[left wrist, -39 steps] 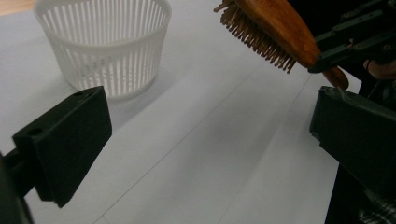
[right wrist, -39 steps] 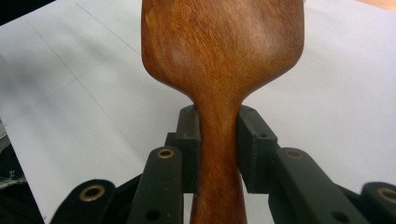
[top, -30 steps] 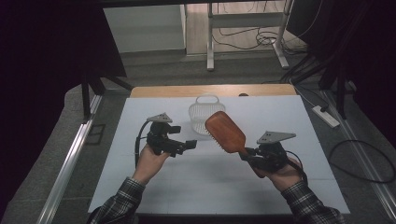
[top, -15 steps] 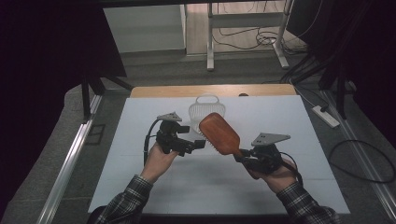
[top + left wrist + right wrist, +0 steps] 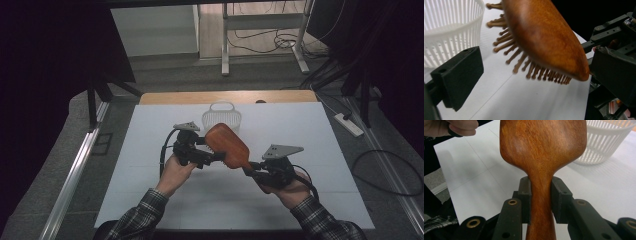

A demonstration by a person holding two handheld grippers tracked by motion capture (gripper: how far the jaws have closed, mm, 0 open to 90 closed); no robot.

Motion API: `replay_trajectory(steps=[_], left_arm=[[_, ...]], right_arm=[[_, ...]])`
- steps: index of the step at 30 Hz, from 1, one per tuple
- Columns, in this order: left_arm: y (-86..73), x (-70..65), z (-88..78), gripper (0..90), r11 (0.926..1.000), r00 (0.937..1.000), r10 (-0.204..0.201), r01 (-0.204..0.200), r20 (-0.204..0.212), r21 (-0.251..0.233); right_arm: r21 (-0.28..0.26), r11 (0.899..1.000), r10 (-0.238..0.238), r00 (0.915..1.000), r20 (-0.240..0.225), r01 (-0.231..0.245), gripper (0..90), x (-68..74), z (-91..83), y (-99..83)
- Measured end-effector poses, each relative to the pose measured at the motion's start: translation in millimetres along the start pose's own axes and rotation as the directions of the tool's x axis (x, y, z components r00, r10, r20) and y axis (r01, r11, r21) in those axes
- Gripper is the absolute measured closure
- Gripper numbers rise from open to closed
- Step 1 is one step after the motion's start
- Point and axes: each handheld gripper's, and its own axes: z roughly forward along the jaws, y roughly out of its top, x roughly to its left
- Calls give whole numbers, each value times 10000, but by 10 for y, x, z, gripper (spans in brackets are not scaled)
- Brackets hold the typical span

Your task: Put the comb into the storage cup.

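1. Your right gripper [image 5: 252, 170] sits nearest you, at the right of the table [image 5: 320, 210]. Its jaws are clamped on the handle of the brush [image 5: 228, 146]; in the right gripper view both pads press the wooden neck from either side.
2. The brush rises from that grip up and to the left, held clear of the table, its smooth wooden back facing up and its bristles [image 5: 524, 67] pointing down.
3. Your left gripper [image 5: 216, 157] comes in from the left, level with the brush head. Its jaws stand apart: in the left gripper view one pad [image 5: 459, 75] is well clear on the bristle side, the other sits just beside the head's edge, and the head lies between them ungripped.
4. Beyond the brush stands the white basket [image 5: 221, 116], upright on the table, close behind the head.
5. Farthest off, a bare wooden strip [image 5: 165, 97] runs along the table's far edge.
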Motion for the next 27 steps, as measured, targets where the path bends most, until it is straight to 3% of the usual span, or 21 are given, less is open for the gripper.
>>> replay_trajectory(steps=[12,16,21,27], left_arm=[[6,15,49,0,9996,9989,-283,282,364,31],[7,39,49,0,9983,9964,-575,578,629,-38],[7,39,55,4,9976,9957,-684,685,620,-9],[-3,74,42,117,9937,9893,-1113,1119,947,-14]], right_arm=[[-109,9997,-238,9996,-145,236,723,84,69,25],[-129,9994,-335,9994,-95,334,723,100,81,26],[-151,9992,-375,9992,-104,374,723,104,85,27],[-156,9987,-489,9988,-78,488,723,113,87,23]])
